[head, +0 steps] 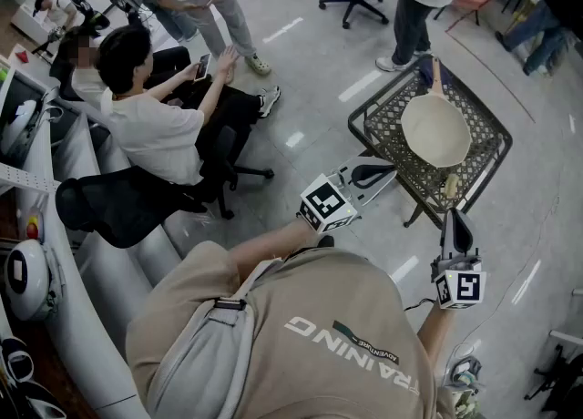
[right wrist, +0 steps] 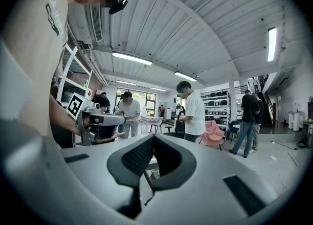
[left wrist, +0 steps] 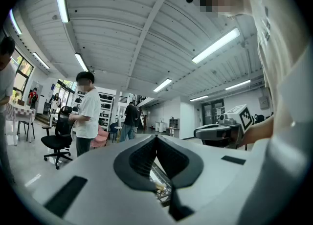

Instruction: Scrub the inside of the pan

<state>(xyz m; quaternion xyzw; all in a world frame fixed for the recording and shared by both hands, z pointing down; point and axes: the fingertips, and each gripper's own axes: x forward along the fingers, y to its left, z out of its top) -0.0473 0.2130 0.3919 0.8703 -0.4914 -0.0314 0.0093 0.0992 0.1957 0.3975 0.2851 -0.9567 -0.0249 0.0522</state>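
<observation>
Pointing at the wire tabletop (head: 492, 148), the left tool (head: 387, 169), jaws together and empty, sits just short of the cream pan (head: 435, 130), which lies open side up on it, handle away. Nearer the camera, the right tool (head: 455, 217), likewise closed on nothing, points the same way. A shirt (head: 301, 335) reads "TRAINING". Far left, a seated person (head: 155, 126) holds a phone (head: 202, 66).

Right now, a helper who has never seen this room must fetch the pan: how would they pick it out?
Find the black wire-mesh table on the pale floor. The pan lies on it: round, cream inside, wooden handle, far larger than the small yellowish lump nearby.
</observation>
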